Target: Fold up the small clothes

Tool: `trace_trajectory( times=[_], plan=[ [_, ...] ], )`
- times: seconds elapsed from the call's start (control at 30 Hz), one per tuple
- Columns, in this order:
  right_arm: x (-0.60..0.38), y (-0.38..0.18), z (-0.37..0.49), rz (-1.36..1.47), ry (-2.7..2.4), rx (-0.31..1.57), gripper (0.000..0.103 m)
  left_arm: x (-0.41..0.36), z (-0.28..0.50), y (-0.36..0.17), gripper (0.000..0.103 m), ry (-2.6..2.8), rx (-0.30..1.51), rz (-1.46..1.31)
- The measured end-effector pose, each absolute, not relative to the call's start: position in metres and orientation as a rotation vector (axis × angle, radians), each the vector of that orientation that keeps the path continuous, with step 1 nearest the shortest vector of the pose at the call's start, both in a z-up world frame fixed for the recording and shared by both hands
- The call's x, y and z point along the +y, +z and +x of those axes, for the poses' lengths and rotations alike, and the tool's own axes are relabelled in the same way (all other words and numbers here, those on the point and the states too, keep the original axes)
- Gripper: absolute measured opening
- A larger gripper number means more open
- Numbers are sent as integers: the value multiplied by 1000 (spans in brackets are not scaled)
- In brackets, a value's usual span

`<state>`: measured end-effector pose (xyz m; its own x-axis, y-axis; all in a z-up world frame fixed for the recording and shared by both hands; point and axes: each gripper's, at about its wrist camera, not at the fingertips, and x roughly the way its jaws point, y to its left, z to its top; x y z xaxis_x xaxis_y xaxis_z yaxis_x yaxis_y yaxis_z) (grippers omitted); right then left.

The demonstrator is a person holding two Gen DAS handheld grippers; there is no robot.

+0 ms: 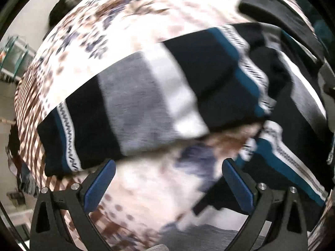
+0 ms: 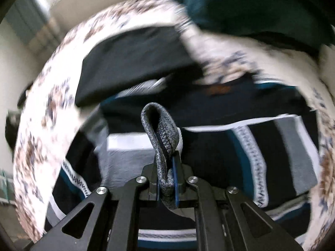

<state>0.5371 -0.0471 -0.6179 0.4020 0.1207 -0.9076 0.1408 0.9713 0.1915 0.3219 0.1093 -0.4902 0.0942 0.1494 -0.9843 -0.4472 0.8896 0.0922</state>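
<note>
the right tool (image 2: 166, 179) is clamped on a grey knit fold of the striped garment (image 2: 161, 138), which loops up just ahead of its blue pads. beyond it a folded black cloth (image 2: 134, 60) lies on the floral sheet (image 2: 48, 113). the left tool (image 1: 167, 179) gapes wide with nothing between its pads; ahead of it lies the striped garment, and a dark green cloth (image 2: 247, 6) sits farthest off.

Ahead of your left gripper (image 1: 167, 179), the sweater (image 1: 146, 104) lay across the patterned cloth (image 1: 94, 31), its sleeve running off to the left. Your right gripper (image 2: 166, 179) pinched the cuff (image 2: 161, 133), with a folded garment (image 2: 134, 62) lying beyond it.
</note>
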Motion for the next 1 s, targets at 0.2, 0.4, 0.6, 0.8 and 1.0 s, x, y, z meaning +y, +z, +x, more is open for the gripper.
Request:
trace_trajectory(
  times=[0.2, 0.4, 0.6, 0.8, 1.0],
  plan=[
    [23, -643, 540, 158, 41, 1198, 9, 131, 317, -500, 103, 468, 1420, -301],
    [58, -631, 557, 146, 53, 1187, 9, 151, 327, -507, 103, 463, 1416, -304],
    [71, -639, 585, 166, 80, 1300, 17, 170, 331, -498, 103, 456, 1398, -334],
    [-16, -606, 559, 517, 196, 1323, 74, 251, 294, -502, 103, 530, 1388, -567],
    [-117, -595, 496, 471, -42, 1360, 77, 343, 216, -541, 103, 668, 1267, -1134]
  ],
)
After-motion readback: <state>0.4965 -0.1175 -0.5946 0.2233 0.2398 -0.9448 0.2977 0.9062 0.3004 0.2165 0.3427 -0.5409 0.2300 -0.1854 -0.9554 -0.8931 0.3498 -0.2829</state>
